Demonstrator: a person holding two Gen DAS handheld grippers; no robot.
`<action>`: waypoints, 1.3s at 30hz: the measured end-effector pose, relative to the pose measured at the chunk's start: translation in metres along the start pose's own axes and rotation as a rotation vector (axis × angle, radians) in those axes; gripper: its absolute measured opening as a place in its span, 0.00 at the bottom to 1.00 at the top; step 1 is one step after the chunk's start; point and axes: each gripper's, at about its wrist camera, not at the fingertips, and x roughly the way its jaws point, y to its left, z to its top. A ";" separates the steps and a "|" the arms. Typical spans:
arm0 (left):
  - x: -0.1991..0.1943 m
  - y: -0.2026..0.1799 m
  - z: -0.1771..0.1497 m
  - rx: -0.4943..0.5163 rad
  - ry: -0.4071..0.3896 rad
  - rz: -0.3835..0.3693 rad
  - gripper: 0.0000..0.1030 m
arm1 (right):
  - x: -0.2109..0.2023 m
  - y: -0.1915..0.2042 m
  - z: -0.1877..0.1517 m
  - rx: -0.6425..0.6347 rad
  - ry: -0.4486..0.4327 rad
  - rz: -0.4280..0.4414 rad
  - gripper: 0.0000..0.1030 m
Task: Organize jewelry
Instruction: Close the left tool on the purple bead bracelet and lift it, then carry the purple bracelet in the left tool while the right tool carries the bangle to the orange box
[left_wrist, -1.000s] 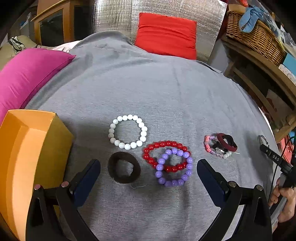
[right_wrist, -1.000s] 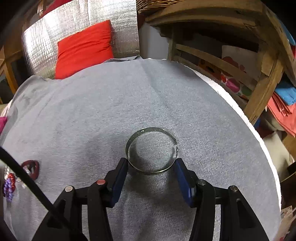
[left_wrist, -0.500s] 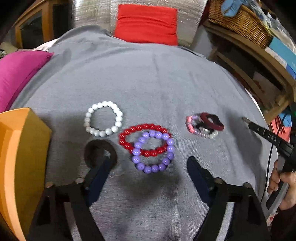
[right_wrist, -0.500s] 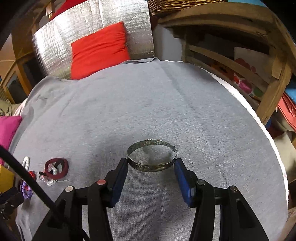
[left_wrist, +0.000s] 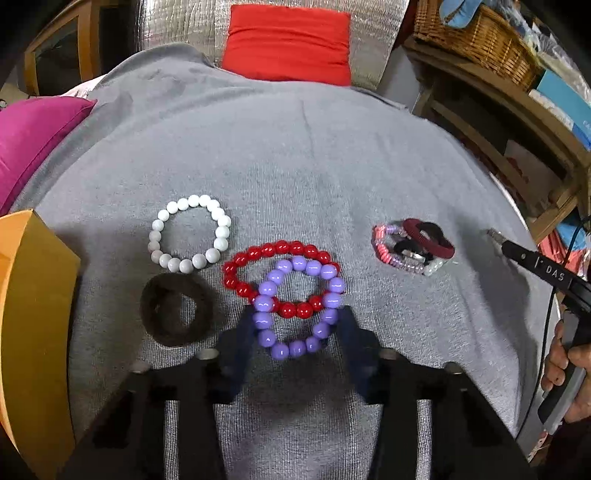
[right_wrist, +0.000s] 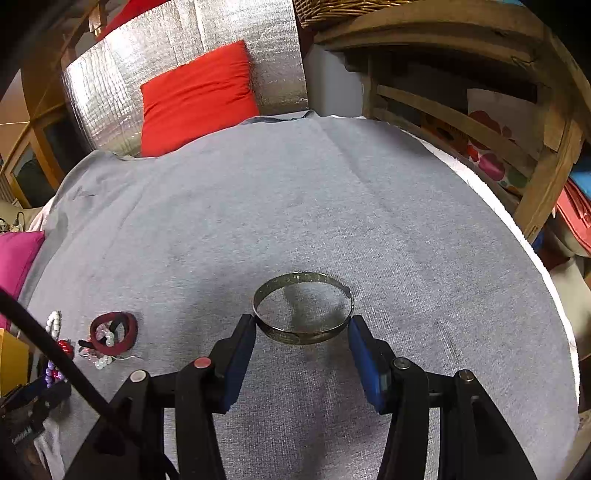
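A purple bead bracelet (left_wrist: 297, 349) lies on the grey cloth (left_wrist: 295, 155), overlapping a red bead bracelet (left_wrist: 280, 246). My left gripper (left_wrist: 299, 317) straddles the purple one. Its jaws are closing, blurred, and the pads touch the bracelet's two sides. Left of them lie a white bead bracelet (left_wrist: 159, 224) and a black hair tie (left_wrist: 151, 314). My right gripper (right_wrist: 303, 325) is shut on a metal bangle (right_wrist: 303, 338), held just above the cloth with its shadow under it. The right gripper's tip (left_wrist: 546, 273) also shows at the right edge of the left wrist view.
An orange box (left_wrist: 33, 314) stands at the left edge. A heap of hair ties and a beaded bracelet (left_wrist: 410, 247) lies to the right. Pink cushion (left_wrist: 33, 140), red cushion (left_wrist: 288, 44), wooden shelf (right_wrist: 480, 129) and wicker basket (left_wrist: 476, 33) ring the cloth. A hand (left_wrist: 565, 369) grips the right tool.
My left gripper has come forward over the purple bracelet and its jaws have narrowed from wide open to the bracelet's sides. The right gripper keeps the bangle, which has lifted off the cloth.
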 end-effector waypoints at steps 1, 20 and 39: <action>-0.001 0.001 0.000 -0.002 -0.007 -0.006 0.31 | -0.001 0.000 0.000 -0.001 -0.002 0.003 0.53; -0.047 -0.007 -0.017 0.018 -0.073 -0.077 0.09 | -0.028 -0.004 0.007 0.049 -0.058 0.153 0.19; -0.069 -0.030 -0.018 0.065 -0.114 -0.155 0.09 | 0.007 -0.024 0.000 0.036 0.074 0.101 0.83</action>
